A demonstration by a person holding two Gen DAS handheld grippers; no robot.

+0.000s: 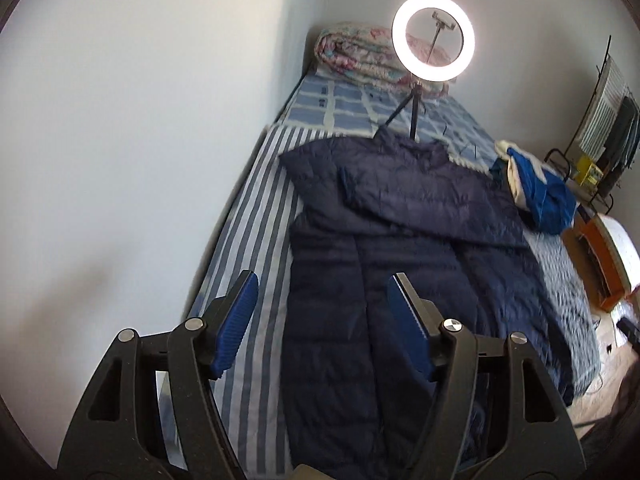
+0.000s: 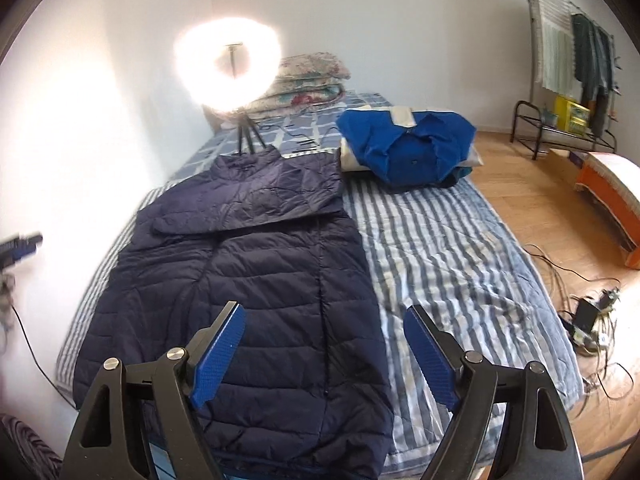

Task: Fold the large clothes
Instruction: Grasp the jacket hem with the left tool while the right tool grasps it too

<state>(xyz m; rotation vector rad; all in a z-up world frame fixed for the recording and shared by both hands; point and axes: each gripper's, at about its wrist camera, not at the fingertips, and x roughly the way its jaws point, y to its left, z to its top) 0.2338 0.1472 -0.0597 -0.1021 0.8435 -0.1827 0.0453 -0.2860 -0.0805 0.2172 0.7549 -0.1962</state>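
A navy quilted puffer jacket (image 1: 384,240) lies flat on the striped bed cover (image 1: 256,208), with both sleeves folded across its chest. It also shows in the right wrist view (image 2: 248,272). My left gripper (image 1: 322,280) is open and empty, above the jacket's lower left part. My right gripper (image 2: 324,312) is open and empty, above the jacket's lower right edge. The left gripper's blue tip (image 2: 22,244) shows at the far left of the right wrist view.
A lit ring light on a tripod (image 1: 433,36) stands on the bed just past the jacket's collar. Folded blue clothes (image 2: 408,148) lie at the bed's right. A rolled floral quilt (image 2: 308,80) is at the head. Cables (image 2: 592,312) lie on the wooden floor.
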